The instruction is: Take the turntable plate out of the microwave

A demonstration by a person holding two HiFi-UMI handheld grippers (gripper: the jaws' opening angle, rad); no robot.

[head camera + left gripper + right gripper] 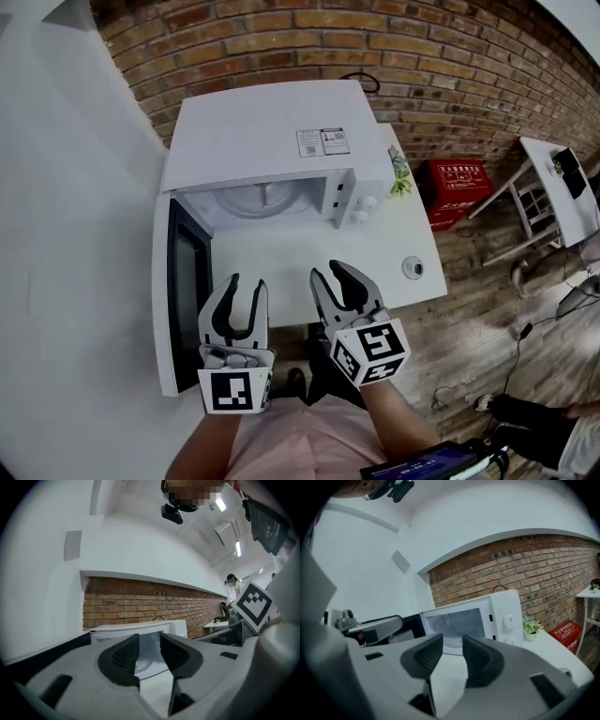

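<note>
A white microwave (pixel 272 131) stands on a white table (pixel 281 267) with its door (pixel 180 281) swung open to the left. The pale glass turntable plate (pixel 261 199) lies flat inside the cavity. My left gripper (pixel 247 281) hovers over the table's near edge, beside the open door, with its jaws open and nothing between them. My right gripper (pixel 327 270) is alongside it, also open and empty, in front of the cavity. In both gripper views the jaws (pixel 149 641) (pixel 452 639) frame the open microwave (pixel 501 616) ahead, well short of the plate.
A small potted plant (pixel 400 178) stands right of the microwave, and a round fitting (pixel 412 267) sits in the tabletop. A red crate (pixel 457 190) and a white side table (pixel 562 187) are on the wood floor to the right. A brick wall (pixel 422 56) runs behind.
</note>
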